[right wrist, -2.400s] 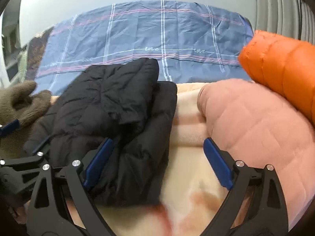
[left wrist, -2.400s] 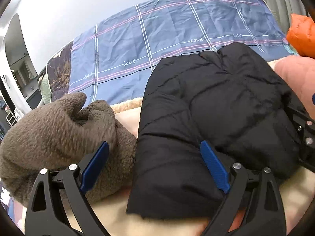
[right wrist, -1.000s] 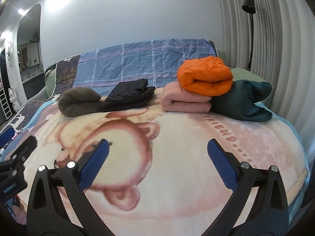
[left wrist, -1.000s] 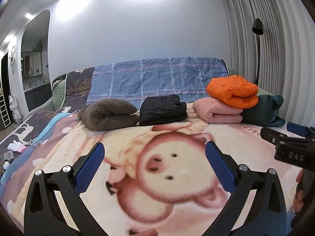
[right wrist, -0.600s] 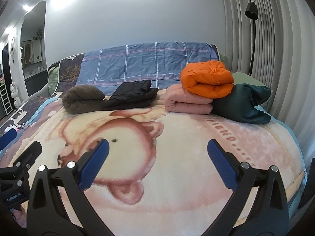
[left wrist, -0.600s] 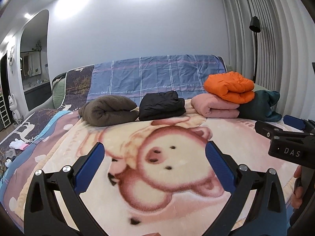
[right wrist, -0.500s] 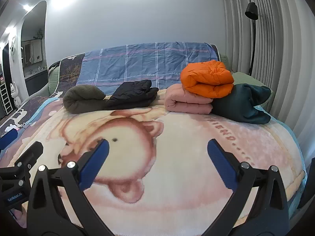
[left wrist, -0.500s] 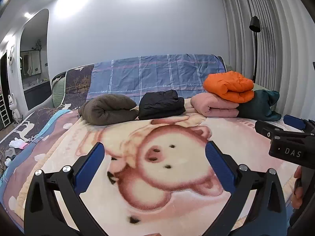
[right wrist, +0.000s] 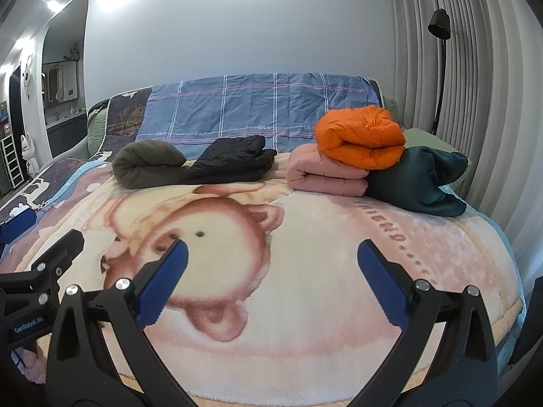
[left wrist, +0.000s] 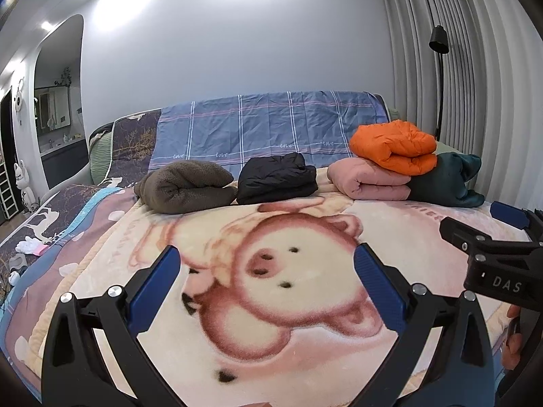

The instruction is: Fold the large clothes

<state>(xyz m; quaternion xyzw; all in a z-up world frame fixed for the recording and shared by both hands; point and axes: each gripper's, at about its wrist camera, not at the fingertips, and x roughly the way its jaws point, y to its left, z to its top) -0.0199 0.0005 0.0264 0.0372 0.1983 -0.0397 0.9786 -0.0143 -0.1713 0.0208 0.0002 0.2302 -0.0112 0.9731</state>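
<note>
Folded clothes lie in a row at the far side of the bed: a brown fleece (left wrist: 186,186) (right wrist: 149,164), a black padded jacket (left wrist: 276,179) (right wrist: 234,161), a pink jacket (left wrist: 368,183) (right wrist: 322,173) with an orange one (left wrist: 393,146) (right wrist: 359,135) on top, and a dark teal garment (left wrist: 448,183) (right wrist: 417,183). My left gripper (left wrist: 264,271) is open and empty above the pig-print blanket (left wrist: 271,322). My right gripper (right wrist: 271,268) is open and empty above the same blanket (right wrist: 305,305). Each gripper shows at the edge of the other's view.
A blue plaid cover (left wrist: 264,125) stands behind the clothes. A black floor lamp (left wrist: 439,78) and grey curtains (left wrist: 475,84) are on the right. A doorway (left wrist: 57,101) and small things on the floor (left wrist: 30,247) are on the left.
Both grippers have pulled back from the black jacket to the near side of the bed. In the last half second the views barely shift.
</note>
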